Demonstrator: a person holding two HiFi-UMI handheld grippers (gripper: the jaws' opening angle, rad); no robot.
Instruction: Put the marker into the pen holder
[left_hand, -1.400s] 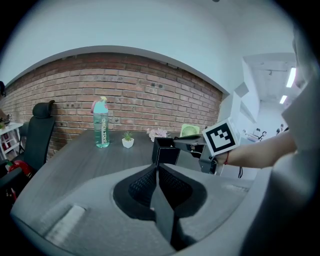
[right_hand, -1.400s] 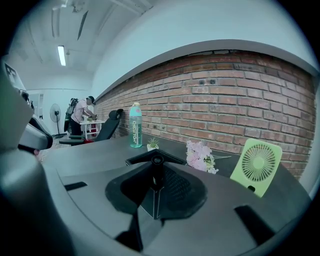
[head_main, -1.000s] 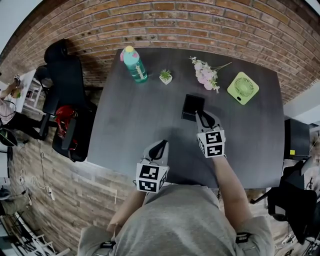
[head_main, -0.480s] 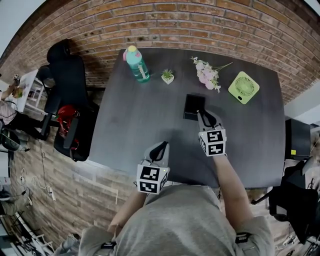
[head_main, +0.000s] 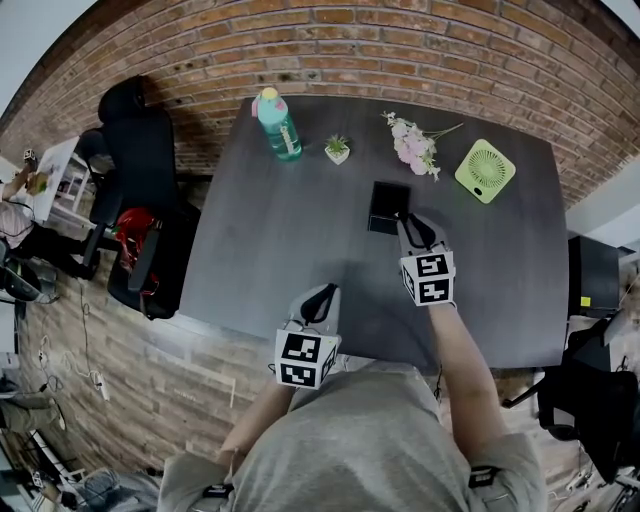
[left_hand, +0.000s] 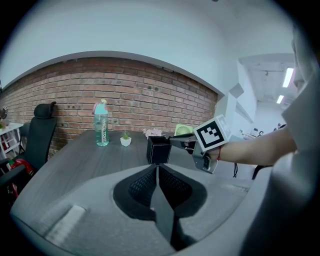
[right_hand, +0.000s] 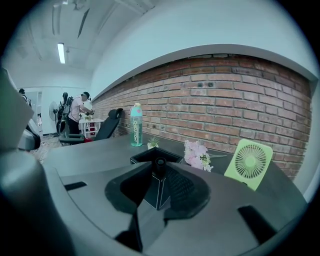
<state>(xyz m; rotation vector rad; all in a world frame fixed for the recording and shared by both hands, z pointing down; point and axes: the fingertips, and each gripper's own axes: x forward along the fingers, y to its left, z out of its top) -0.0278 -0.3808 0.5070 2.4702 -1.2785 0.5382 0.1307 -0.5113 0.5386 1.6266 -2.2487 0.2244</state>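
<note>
The black square pen holder (head_main: 387, 207) stands mid-table on the dark grey table (head_main: 260, 240). My right gripper (head_main: 407, 221) reaches its near right corner, shut on a black marker (right_hand: 159, 164) that shows end-on between the jaws in the right gripper view, with the holder's rim (right_hand: 142, 156) right behind it. From the left gripper view the pen holder (left_hand: 158, 149) shows with the right gripper (left_hand: 175, 142) beside its top. My left gripper (head_main: 318, 297) hangs near the table's front edge, shut (left_hand: 157, 169) with nothing in it.
Along the far edge by the brick wall stand a teal bottle (head_main: 279, 124), a small potted plant (head_main: 338, 150), pink flowers (head_main: 413, 147) and a green fan (head_main: 485, 171). A black office chair (head_main: 135, 180) sits left of the table.
The right gripper has edged slightly forward toward the pen holder, still holding the marker. The left gripper has hardly moved.
</note>
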